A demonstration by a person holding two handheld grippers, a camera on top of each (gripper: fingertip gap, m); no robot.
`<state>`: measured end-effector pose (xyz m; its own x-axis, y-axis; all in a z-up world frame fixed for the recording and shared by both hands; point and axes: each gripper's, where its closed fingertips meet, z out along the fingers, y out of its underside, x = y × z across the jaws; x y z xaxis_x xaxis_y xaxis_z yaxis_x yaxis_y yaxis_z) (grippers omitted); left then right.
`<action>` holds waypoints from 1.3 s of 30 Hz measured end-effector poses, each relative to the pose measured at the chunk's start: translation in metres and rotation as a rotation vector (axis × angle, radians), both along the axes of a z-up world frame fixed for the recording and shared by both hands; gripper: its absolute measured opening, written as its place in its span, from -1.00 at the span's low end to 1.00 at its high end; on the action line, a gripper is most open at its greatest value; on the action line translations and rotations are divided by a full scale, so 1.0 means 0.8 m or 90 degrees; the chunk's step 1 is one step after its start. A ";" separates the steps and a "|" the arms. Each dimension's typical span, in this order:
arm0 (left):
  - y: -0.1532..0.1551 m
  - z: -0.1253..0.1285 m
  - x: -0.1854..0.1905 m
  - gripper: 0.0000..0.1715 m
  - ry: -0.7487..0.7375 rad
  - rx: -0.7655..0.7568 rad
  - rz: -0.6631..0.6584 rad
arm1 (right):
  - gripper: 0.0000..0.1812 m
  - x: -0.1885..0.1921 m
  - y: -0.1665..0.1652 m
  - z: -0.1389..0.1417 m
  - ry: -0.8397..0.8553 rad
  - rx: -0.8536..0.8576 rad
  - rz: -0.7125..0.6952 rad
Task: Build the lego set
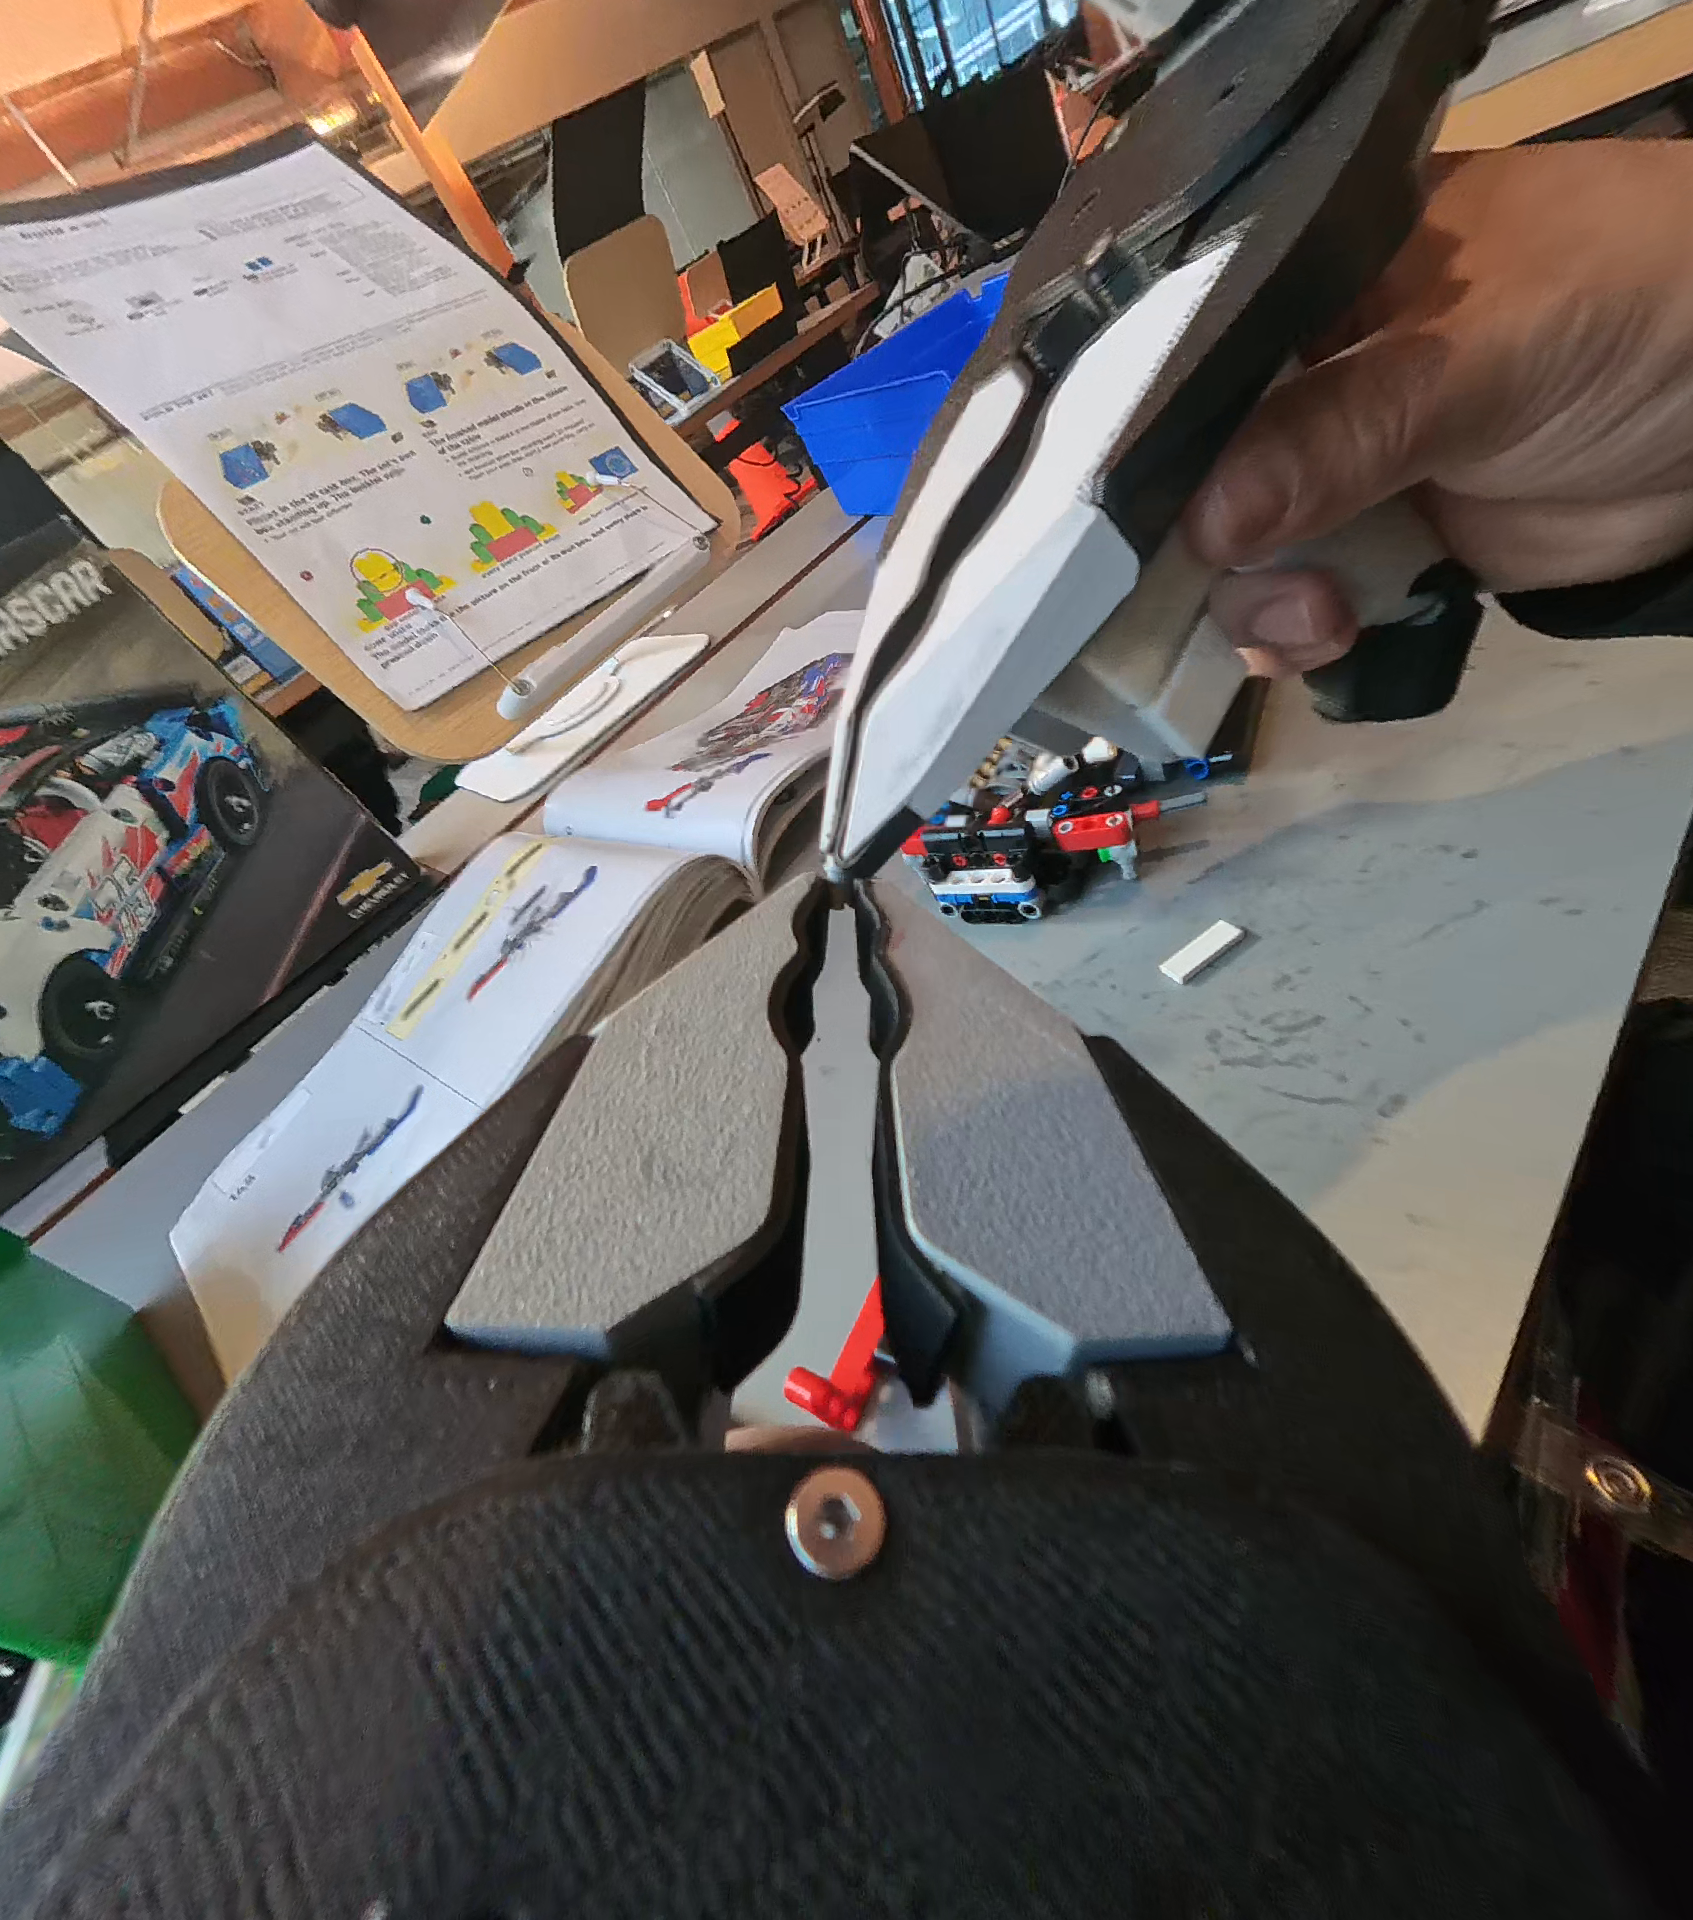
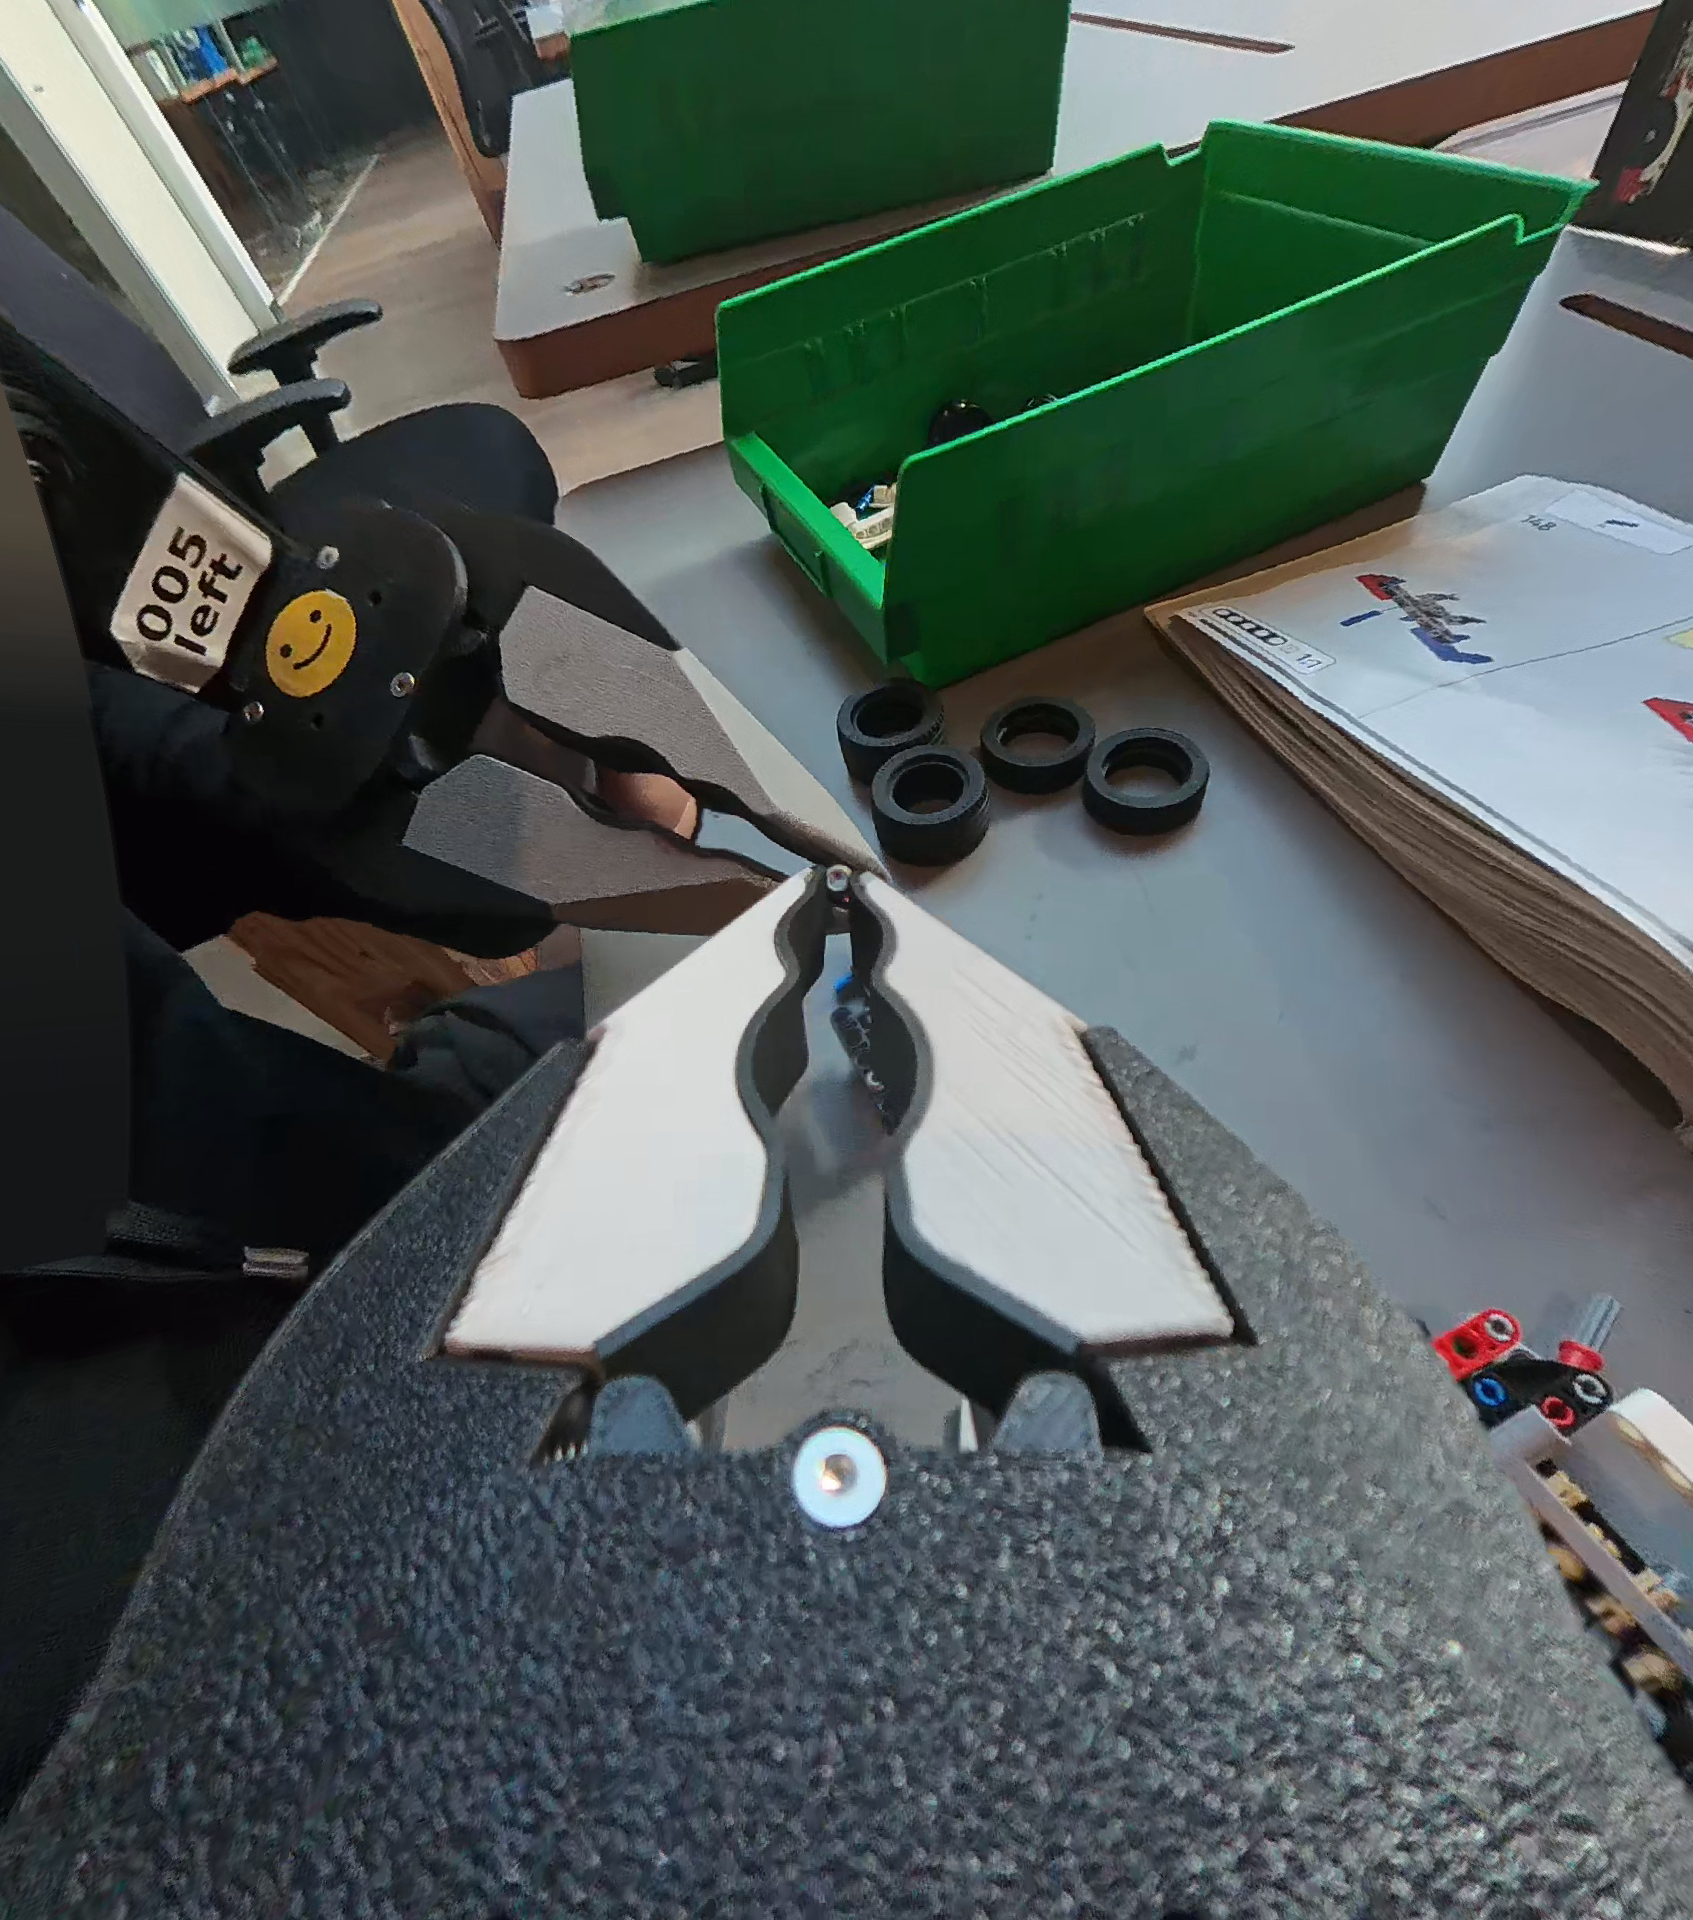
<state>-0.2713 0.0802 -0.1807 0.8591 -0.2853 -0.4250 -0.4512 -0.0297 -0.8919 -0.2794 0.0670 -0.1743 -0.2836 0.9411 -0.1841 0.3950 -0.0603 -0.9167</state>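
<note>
Lego piece tiny, pinched between both hand-held grippers.

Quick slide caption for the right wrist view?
Right hand-held gripper meets left hand-held gripper tip-to-tip over a small pin, beside four tires.

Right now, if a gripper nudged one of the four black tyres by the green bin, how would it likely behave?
The black tyres all lie flat on the grey table, so a nudge would probably slide one rather than roll it. They look like light, hollow rubber rings, so probably grippy and slightly squashy. Tipped on edge, one would likely roll.
</note>
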 end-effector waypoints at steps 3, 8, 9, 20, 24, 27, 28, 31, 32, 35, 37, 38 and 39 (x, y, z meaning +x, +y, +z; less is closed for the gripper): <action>-0.003 -0.011 -0.004 -0.93 -0.049 -0.049 -0.026 | -0.97 -0.001 0.000 -0.005 -0.013 0.012 0.011; -0.024 -0.037 -0.023 -0.81 -0.038 -0.142 -0.087 | -0.97 0.000 0.001 -0.017 -0.058 0.031 0.048; -0.034 -0.052 -0.022 -0.81 -0.031 -0.190 -0.122 | -0.97 0.000 -0.001 -0.024 -0.074 0.037 0.061; -0.035 -0.116 -0.019 -0.84 -0.007 -0.375 -0.176 | -0.97 -0.007 -0.023 -0.087 -0.183 0.127 0.168; -0.030 -0.120 -0.017 -0.87 -0.023 -0.401 -0.183 | -0.97 -0.008 -0.023 -0.091 -0.190 0.145 0.183; -0.029 -0.120 -0.018 -0.87 -0.033 -0.405 -0.188 | -0.97 -0.008 -0.024 -0.097 -0.199 0.158 0.195; -0.029 -0.120 -0.017 -0.87 -0.030 -0.404 -0.190 | -0.97 -0.009 -0.023 -0.097 -0.197 0.164 0.193; -0.030 -0.121 -0.016 -0.87 -0.024 -0.402 -0.195 | -0.97 -0.009 -0.022 -0.099 -0.203 0.171 0.200; -0.031 -0.121 -0.016 -0.86 -0.025 -0.402 -0.196 | -0.97 -0.009 -0.020 -0.100 -0.206 0.179 0.201; -0.031 -0.121 -0.016 -0.87 -0.027 -0.404 -0.198 | -0.97 -0.009 -0.018 -0.103 -0.219 0.206 0.208; -0.031 -0.121 -0.015 -0.86 -0.025 -0.404 -0.201 | -0.97 -0.009 -0.017 -0.106 -0.229 0.224 0.216; -0.031 -0.121 -0.015 -0.86 -0.025 -0.403 -0.203 | -0.97 -0.009 -0.018 -0.106 -0.233 0.230 0.222; -0.031 -0.121 -0.015 -0.86 -0.026 -0.404 -0.205 | -0.97 -0.008 -0.019 -0.106 -0.238 0.238 0.227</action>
